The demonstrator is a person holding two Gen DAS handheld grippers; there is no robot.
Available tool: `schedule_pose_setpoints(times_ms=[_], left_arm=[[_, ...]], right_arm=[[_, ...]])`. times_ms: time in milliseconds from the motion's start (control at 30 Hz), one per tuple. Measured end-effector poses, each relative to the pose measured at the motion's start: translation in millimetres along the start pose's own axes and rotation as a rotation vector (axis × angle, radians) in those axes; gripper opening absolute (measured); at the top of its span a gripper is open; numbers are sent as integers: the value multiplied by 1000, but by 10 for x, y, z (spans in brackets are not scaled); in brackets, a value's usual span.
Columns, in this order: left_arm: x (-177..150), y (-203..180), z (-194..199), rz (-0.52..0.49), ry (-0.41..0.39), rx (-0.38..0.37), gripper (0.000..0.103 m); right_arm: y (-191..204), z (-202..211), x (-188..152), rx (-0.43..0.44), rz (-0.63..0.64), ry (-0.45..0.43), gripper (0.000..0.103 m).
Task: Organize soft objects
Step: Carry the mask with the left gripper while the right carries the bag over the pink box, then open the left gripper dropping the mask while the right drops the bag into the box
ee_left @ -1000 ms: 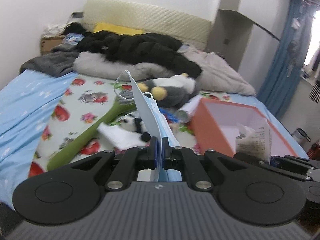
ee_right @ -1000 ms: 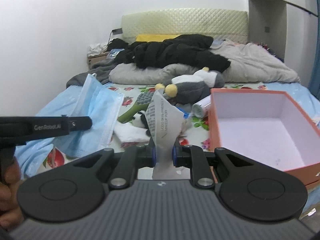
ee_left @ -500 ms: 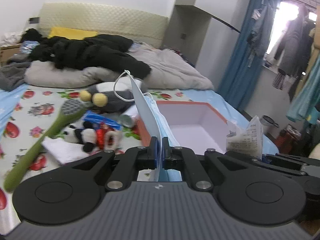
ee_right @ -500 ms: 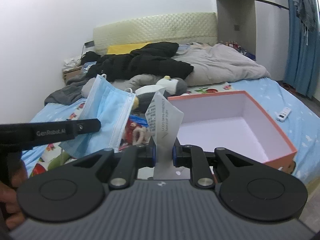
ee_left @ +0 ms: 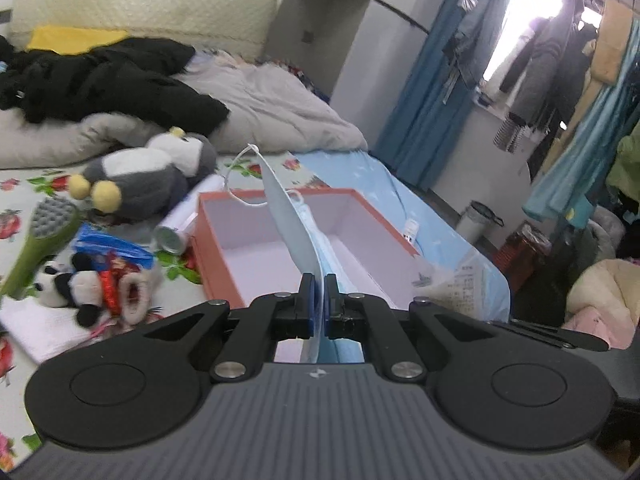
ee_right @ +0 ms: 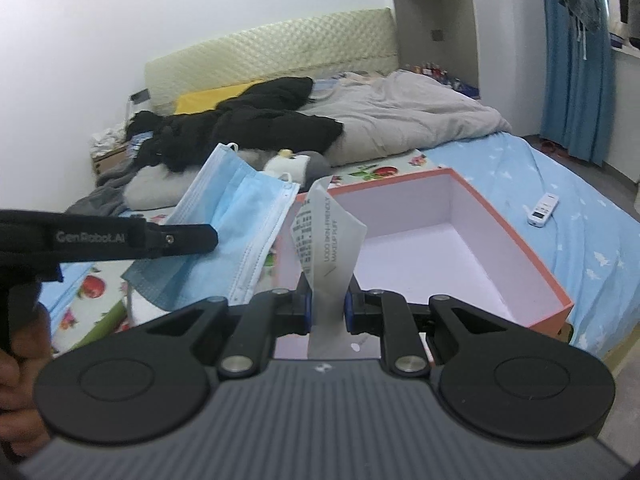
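The face mask pinched in the left tongs hides part of the orange box's far wall and floor. In the right view, the makeup-puff packet clamped in the right tongs covers the box's near left corner, and its smaller print is too fine to read. Left of the left tongs, the green brush is cut off by the picture's edge. The stuffed penguin is mostly hidden behind the mask.
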State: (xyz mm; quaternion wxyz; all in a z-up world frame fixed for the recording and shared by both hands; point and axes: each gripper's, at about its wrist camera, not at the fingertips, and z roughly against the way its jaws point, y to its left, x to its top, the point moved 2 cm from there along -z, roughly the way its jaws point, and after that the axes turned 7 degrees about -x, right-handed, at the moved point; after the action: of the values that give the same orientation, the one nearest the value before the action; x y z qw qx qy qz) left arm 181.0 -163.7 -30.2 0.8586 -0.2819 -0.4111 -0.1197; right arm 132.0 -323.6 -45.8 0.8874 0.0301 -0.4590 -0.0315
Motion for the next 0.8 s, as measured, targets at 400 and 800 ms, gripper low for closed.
schedule_pose_setpoints(times_ms=[400,800], left_arm=[[121,107,-1187,-2,166,-44,5],[112,409,-2072,41,259,-4,5]], right_arm=[[-365,-761,37,-31,-39,111,19],[-580,-1416,-131,-44,-19,200,20]])
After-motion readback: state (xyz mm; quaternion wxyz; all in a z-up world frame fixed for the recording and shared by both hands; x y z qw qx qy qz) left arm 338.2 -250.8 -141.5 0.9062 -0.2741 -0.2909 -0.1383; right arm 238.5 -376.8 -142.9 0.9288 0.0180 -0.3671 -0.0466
